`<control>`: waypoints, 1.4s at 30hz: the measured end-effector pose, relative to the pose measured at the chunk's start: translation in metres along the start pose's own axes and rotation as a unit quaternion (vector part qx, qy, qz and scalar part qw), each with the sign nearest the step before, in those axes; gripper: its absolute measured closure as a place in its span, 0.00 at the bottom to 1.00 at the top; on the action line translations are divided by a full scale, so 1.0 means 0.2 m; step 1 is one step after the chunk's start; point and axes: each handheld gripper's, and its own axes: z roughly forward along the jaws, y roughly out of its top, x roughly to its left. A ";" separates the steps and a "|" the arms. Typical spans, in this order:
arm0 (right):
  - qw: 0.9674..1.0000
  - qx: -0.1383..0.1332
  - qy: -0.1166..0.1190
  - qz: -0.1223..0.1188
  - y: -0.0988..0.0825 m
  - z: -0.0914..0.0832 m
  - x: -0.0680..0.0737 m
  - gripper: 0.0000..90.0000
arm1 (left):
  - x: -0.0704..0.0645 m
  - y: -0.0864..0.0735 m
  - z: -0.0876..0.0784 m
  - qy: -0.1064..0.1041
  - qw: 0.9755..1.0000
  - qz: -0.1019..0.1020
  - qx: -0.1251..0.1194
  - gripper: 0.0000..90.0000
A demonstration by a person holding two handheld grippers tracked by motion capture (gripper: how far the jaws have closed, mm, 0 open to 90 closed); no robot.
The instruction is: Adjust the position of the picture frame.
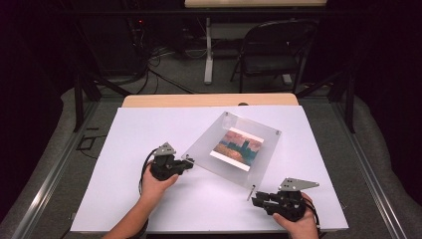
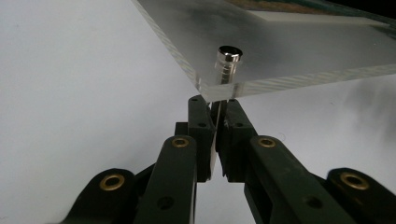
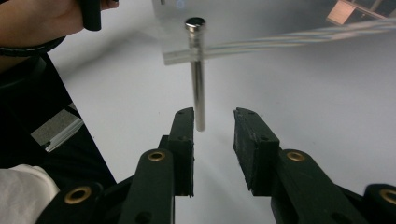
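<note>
Left gripper [image 2: 215,122] pinches frame [image 1: 234,149] corner pin; right gripper [image 3: 213,122] open by pin [image 3: 198,93]. Frame probably slippery, stiff; hold pins.

White surface [image 1: 149,129]; a clear acrylic frame [image 1: 209,144] holds a picture [image 1: 238,148] banded orange, pink and teal, white-bordered. Silver posts [image 3: 198,74]. At 7 and 5 o'clock, black claws, left claw [image 2: 217,114] and right claw [image 3: 214,122], with brass rivets.

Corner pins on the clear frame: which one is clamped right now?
The pin at the frame corner by the left gripper, whose jaws are shut on it. The pin before the right gripper hangs free between open jaws.
</note>
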 end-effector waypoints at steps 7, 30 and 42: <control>1.000 0.002 -0.001 -0.010 0.02 0.06 0.01 0.86 | -0.01 -0.01 0.00 -0.003 1.000 0.007 0.007 0.94; 0.999 -0.005 -0.048 -0.011 0.12 0.09 -0.13 0.95 | -0.15 -0.14 -0.12 -0.017 1.000 -0.010 0.005 0.95; 0.998 -0.014 -0.056 -0.003 0.22 0.17 -0.20 0.95 | -0.09 -0.10 -0.10 0.006 1.000 -0.029 -0.010 0.95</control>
